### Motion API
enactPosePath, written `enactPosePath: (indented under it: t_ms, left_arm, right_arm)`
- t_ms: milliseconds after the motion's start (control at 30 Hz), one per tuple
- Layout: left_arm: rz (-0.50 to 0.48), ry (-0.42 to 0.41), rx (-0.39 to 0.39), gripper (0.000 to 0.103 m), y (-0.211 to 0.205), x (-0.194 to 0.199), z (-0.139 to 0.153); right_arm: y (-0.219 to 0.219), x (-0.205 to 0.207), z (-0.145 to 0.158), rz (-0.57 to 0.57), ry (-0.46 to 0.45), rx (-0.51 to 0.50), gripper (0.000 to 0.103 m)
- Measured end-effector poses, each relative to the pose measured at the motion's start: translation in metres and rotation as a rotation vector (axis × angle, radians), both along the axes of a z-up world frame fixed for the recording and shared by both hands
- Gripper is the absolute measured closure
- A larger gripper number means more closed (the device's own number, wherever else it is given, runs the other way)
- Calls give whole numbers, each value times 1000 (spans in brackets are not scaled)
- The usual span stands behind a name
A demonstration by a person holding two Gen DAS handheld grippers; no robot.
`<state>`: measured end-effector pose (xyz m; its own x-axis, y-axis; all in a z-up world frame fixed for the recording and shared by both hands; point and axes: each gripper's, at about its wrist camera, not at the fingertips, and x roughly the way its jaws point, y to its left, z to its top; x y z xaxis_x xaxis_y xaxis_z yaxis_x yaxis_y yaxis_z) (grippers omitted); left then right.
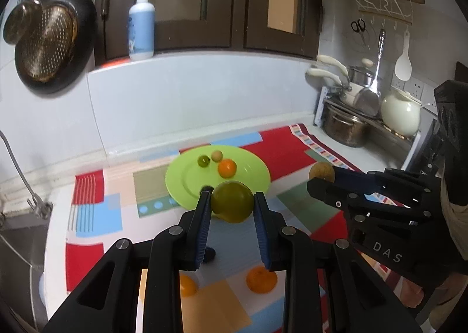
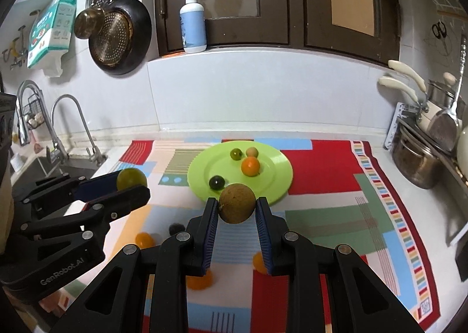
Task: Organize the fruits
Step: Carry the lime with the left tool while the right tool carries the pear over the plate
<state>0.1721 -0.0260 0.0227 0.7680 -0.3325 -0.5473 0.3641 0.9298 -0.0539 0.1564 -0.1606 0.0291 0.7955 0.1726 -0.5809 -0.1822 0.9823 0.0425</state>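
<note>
My left gripper [image 1: 232, 201] is shut on a green round fruit [image 1: 232, 201] and holds it above the mat, just in front of the green plate [image 1: 257, 178]. My right gripper [image 2: 237, 204] is shut on a brown round fruit [image 2: 237, 203], also near the front rim of the plate [image 2: 280, 175]. On the plate lie a small orange [image 2: 250, 166], a small green fruit [image 2: 235, 153], a tan fruit [image 2: 251, 152] and a dark fruit [image 2: 216, 182]. Each gripper shows in the other's view: the left gripper [image 2: 128, 184], the right gripper [image 1: 321, 178].
Loose oranges [image 1: 261, 279] [image 1: 187, 284] and a dark fruit [image 2: 176, 227] lie on the patterned mat [image 2: 321, 175] below the grippers. A sink and taps [image 2: 67, 128] stand at the left, pots [image 2: 418, 157] at the right, a soap bottle [image 2: 192, 24] on the back ledge.
</note>
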Motion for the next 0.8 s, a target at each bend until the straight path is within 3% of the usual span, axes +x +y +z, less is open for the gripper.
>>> enactPosePath:
  t_ms: [800]
  left_arm:
    - [30,-40,49,74,-7,85,16]
  right_arm:
    - [-1,96,17,25,-1,20,76]
